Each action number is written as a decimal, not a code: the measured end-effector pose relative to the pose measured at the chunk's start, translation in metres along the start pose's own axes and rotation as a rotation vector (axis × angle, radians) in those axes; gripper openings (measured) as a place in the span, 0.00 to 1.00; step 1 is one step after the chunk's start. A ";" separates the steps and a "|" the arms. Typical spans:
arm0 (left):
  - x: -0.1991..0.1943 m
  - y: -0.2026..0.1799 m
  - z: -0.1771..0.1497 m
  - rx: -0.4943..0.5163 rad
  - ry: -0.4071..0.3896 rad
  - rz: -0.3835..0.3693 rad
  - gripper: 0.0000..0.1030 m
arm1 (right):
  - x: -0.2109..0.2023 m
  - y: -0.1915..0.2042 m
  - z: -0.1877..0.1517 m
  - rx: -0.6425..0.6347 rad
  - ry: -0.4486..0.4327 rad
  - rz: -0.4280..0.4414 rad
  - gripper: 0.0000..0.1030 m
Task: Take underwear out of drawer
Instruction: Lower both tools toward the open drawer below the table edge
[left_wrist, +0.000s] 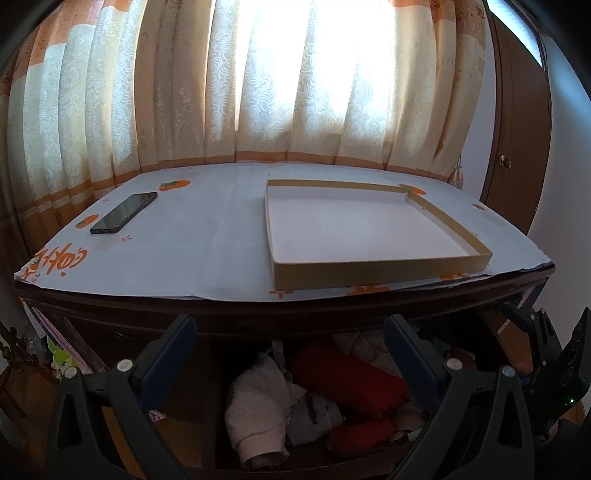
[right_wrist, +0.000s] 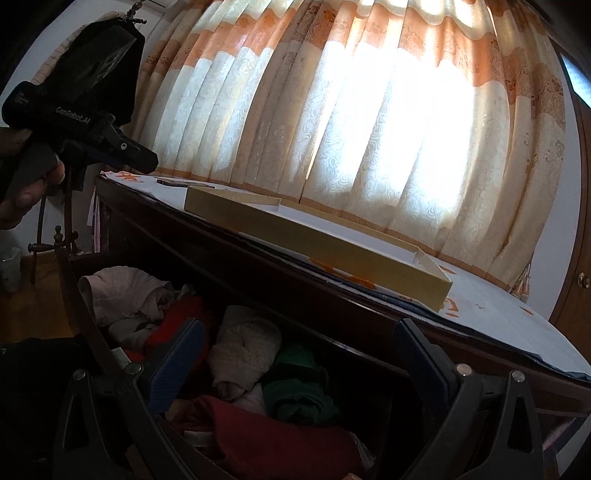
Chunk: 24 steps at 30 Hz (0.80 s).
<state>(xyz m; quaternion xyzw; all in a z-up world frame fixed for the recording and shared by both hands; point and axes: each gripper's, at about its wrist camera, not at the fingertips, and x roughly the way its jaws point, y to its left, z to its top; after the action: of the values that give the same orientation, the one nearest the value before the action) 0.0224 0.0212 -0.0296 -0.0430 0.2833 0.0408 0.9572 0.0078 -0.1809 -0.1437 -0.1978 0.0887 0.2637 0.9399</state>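
Observation:
The drawer (left_wrist: 207, 406) stands pulled out under the dresser top, full of rolled garments. A pale pink roll (left_wrist: 258, 413) and red pieces (left_wrist: 351, 384) lie between the fingers of my left gripper (left_wrist: 291, 332), which is open and held above them, touching nothing. In the right wrist view my right gripper (right_wrist: 301, 339) is also open over the drawer (right_wrist: 369, 373), above a beige knitted roll (right_wrist: 245, 349), a green piece (right_wrist: 295, 395) and a dark red piece (right_wrist: 273, 435). The left gripper's body (right_wrist: 85, 110) shows at upper left, held in a hand (right_wrist: 26, 195).
On the dresser top (left_wrist: 195, 254), covered with white paper printed in orange, lie a shallow cardboard box lid (left_wrist: 369, 269) and a black phone (left_wrist: 123, 213). Patterned curtains (left_wrist: 258, 92) hang behind. A wooden wardrobe door (left_wrist: 517, 147) stands at the right.

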 end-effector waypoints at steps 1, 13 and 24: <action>0.000 0.000 0.000 0.000 0.000 0.000 1.00 | 0.000 0.000 0.000 0.001 0.002 0.001 1.00; 0.000 0.004 0.000 -0.005 0.003 0.001 1.00 | -0.008 0.001 -0.001 0.039 0.047 0.029 1.00; -0.002 0.006 0.000 -0.002 0.011 -0.003 1.00 | -0.007 -0.007 0.002 0.098 0.114 0.057 1.00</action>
<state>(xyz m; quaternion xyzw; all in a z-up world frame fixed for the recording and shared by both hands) 0.0204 0.0266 -0.0288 -0.0448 0.2886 0.0393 0.9556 0.0055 -0.1894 -0.1377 -0.1639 0.1603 0.2739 0.9340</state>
